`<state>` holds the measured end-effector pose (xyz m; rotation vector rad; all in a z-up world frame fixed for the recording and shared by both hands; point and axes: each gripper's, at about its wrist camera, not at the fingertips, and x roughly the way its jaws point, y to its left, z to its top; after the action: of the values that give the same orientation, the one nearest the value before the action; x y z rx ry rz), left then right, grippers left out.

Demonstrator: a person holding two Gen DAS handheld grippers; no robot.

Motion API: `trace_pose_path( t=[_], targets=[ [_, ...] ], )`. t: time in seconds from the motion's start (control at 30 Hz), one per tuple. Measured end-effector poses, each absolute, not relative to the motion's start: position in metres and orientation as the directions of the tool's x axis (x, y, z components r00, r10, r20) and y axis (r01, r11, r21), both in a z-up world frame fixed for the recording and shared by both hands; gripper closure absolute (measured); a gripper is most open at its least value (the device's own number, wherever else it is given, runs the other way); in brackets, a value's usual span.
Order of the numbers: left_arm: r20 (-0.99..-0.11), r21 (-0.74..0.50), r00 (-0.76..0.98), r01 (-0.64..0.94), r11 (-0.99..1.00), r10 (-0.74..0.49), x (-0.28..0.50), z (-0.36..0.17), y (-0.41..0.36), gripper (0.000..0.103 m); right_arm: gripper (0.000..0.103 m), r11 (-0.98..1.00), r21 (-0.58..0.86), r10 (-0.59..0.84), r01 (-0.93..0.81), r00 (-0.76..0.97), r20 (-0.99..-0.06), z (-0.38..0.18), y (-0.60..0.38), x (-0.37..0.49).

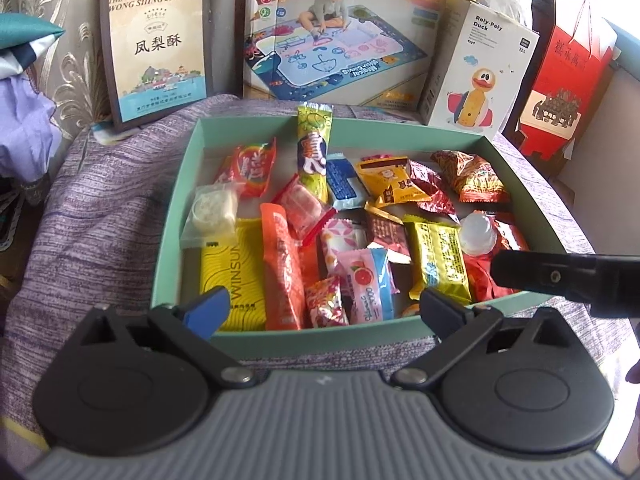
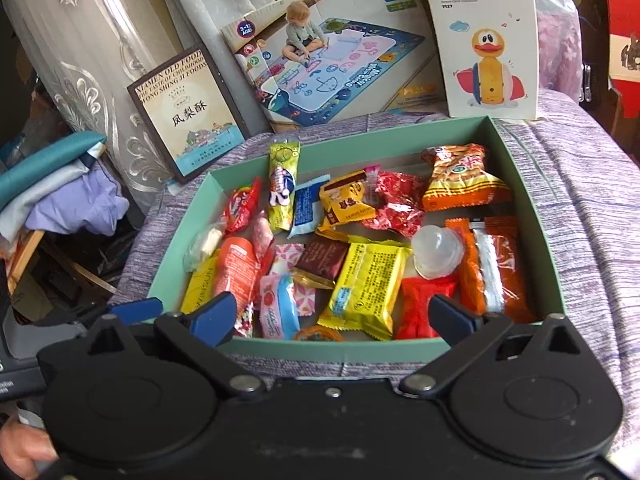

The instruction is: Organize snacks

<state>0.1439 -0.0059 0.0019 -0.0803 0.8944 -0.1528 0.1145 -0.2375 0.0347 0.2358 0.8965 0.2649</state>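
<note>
So: snacks sit loose in the green box (image 1: 176,216) on the purple cloth (image 1: 92,216), heaped toward the box's near and right sides, thinner at the far left corner.

- Near left corner: yellow pack (image 1: 232,280), orange stick (image 1: 282,268) lying beside it and overlapping its edge.
- Far wall: tall tube (image 1: 314,148) leaning up on the rim.
- Right side: clear jelly cup (image 2: 436,252) perched on top of red wrappers (image 2: 424,308), next to the big yellow bar (image 2: 370,288).

Left gripper (image 1: 324,312) is spread wide, nothing between the jaws, hovering just over the box's near wall. Right gripper (image 2: 336,316) likewise spread and empty, at the same near wall, further right; one of its fingers (image 1: 560,276) pokes into the left view over the box's right near corner.

Risks as I read them:
- Packs overlap. Closing on one likely drags or pinches a neighbour too.
- Foil is slick and puffy, so a shallow pinch could squirt out.
- Jelly cup is round and unsupported; any nudge to the wrappers under it probably rolls it.
- Box is light card on soft cloth. Pushing the near wall could slide or tip it.
- Both grippers crowd the same edge: collision risk if they reach together.
</note>
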Motion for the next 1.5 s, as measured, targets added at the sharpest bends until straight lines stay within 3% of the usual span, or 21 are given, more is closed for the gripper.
trace_pose_path(
  t=[0.63,0.83,1.5],
  targets=[
    [-0.730,-0.113,0.670,0.081,0.990,-0.138,0.078,0.042,0.009,0.000,0.000,0.962,0.250,0.260,-0.112,0.655,-0.709,0.071,-0.265,0.040],
    [-0.716,-0.114,0.688,0.054,0.992,-0.120,0.058,0.051,0.019,0.000,0.000,0.982,0.169,0.187,-0.091,0.646,-0.740,0.070,-0.270,0.020],
    [-0.795,-0.057,0.606,-0.056,0.997,-0.012,0.048,0.006,0.032,0.000,0.000,0.994,0.090,0.112,-0.067,0.510,-0.853,0.023,-0.263,0.016]
  ],
)
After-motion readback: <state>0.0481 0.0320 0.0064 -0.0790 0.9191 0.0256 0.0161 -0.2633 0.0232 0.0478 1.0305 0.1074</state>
